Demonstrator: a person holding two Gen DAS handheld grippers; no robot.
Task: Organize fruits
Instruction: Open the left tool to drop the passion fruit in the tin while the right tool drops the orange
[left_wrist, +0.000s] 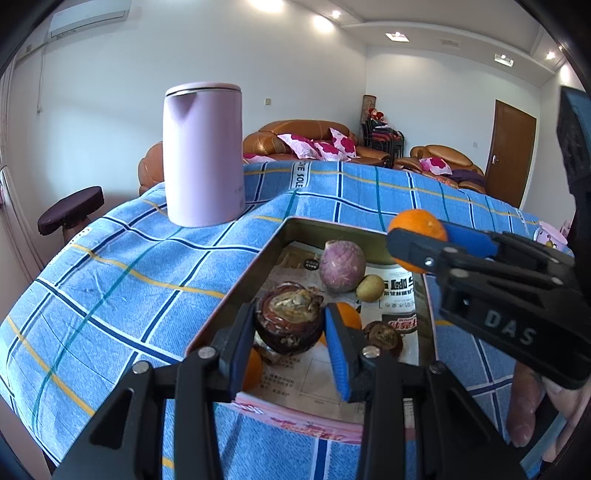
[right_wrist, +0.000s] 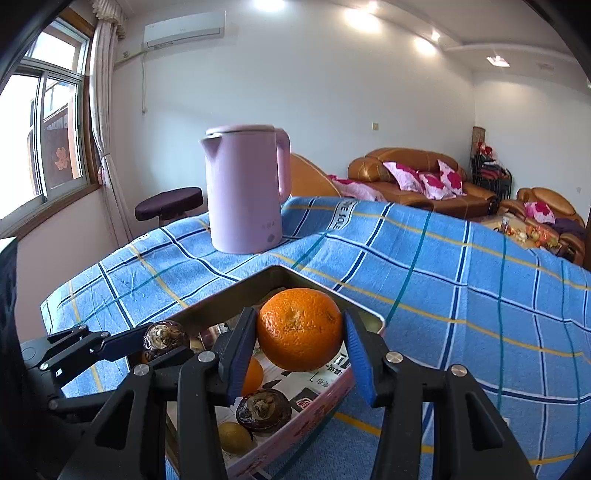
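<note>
Fruit sorting on a blue checked tablecloth (right_wrist: 443, 288), lounge behind.
Left gripper (left_wrist: 290, 325) clamps a dark brown fruit (left_wrist: 288, 321), right gripper (right_wrist: 301, 332) an orange (right_wrist: 300, 328), both above the paper-lined tin (right_wrist: 221, 299) near a pink kettle (right_wrist: 243, 192).

White walls (right_wrist: 332, 92), leather sofas (right_wrist: 417, 177), window (right_wrist: 48, 122)

A table under a blue checked cloth (right_wrist: 461, 295) (yellow and navy lines); on it a lilac kettle (right_wrist: 243, 192) and, nearer, a metal tin (right_wrist: 229, 295) holding fruit.

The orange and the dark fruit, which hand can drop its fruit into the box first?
Probably the left gripper: its dark fruit hangs inside the box, while the right gripper's orange sits above the far rim.
</note>
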